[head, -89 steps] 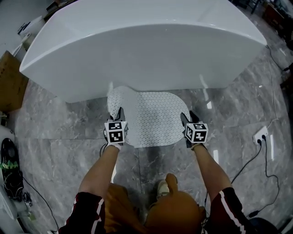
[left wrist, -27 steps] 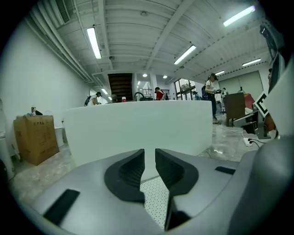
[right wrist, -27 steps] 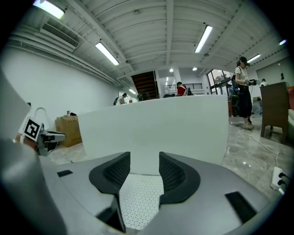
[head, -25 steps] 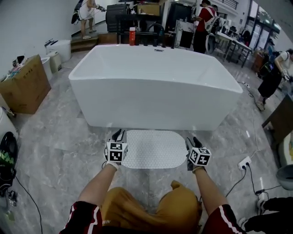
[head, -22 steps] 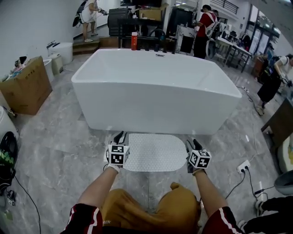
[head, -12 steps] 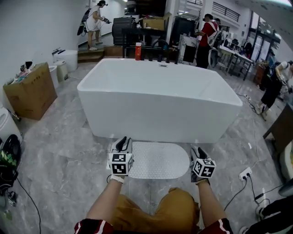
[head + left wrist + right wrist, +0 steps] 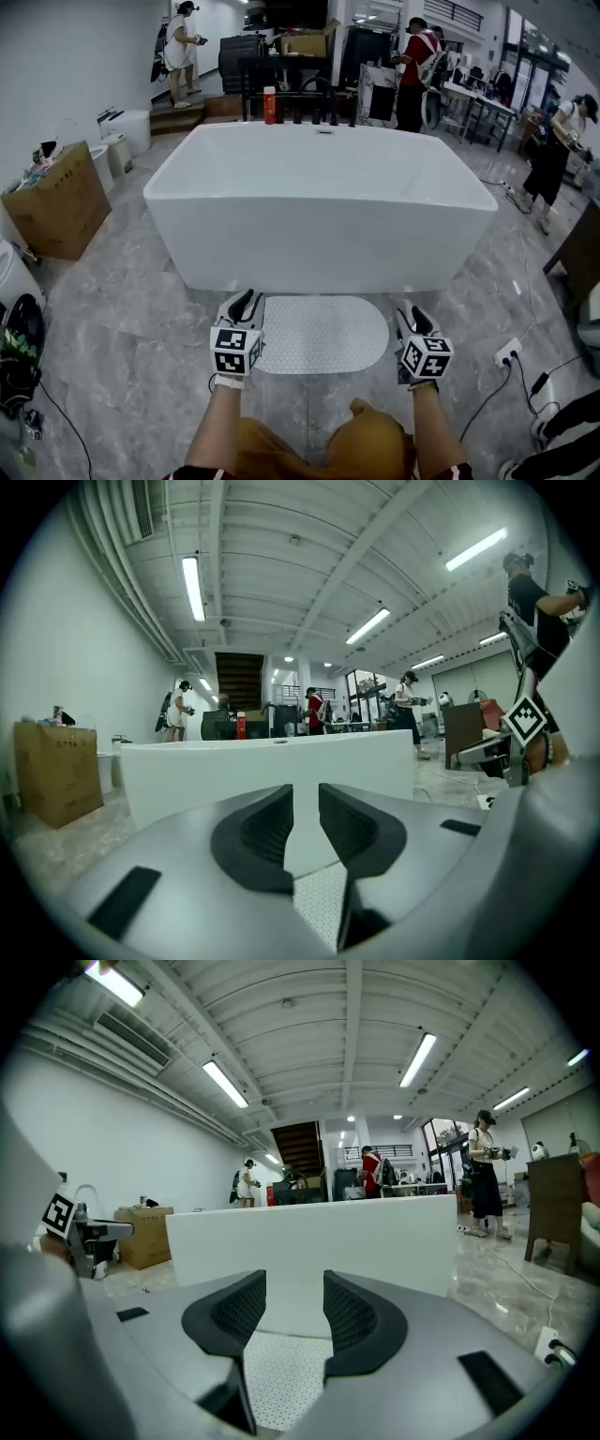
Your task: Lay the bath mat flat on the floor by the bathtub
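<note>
the mat point(image 7: 323, 322) lies flat just beside the tub point(image 7: 319, 220) — left gripper point(image 7: 244, 302) and right gripper point(image 7: 413, 319) flank it, jaws narrowly apart, empty.

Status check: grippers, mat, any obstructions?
Left gripper open, empty. Right gripper open, empty. Bath mat flat on floor beside bathtub. Nothing in the way.

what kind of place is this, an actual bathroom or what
Probably not a home bathroom; more likely an open workshop hall. A freestanding bathtub stands mid-floor with a bath mat beside it, a cardboard box sits nearby, and strip lights hang on a bare ceiling.
</note>
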Action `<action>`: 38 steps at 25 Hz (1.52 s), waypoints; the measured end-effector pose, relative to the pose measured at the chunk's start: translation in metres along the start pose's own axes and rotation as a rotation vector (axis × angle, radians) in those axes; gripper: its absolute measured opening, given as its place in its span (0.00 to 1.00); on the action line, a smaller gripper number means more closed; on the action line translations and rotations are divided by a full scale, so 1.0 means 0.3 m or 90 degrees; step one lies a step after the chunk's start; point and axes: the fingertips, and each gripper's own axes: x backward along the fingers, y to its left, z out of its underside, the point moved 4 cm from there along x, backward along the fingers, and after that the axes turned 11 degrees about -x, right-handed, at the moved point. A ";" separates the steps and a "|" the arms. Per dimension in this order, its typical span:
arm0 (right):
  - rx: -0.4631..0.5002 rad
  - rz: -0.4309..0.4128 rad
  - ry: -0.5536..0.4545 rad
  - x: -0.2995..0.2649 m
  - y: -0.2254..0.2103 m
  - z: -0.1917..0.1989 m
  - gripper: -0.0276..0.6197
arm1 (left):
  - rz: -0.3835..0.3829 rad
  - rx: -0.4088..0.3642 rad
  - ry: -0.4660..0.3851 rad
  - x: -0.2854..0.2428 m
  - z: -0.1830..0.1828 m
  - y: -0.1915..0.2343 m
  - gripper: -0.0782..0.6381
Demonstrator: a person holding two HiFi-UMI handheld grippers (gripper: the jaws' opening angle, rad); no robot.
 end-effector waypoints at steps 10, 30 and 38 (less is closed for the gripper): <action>-0.024 0.014 0.040 0.007 -0.071 -0.214 0.37 | -0.015 -0.032 -0.011 -0.030 -0.309 0.053 0.24; -0.019 0.000 0.051 0.298 0.181 -1.286 0.37 | 0.003 0.020 0.001 0.135 -1.447 0.202 0.24; -0.018 -0.020 0.035 0.400 0.254 -1.615 0.37 | 0.000 0.022 -0.011 0.208 -1.795 0.244 0.24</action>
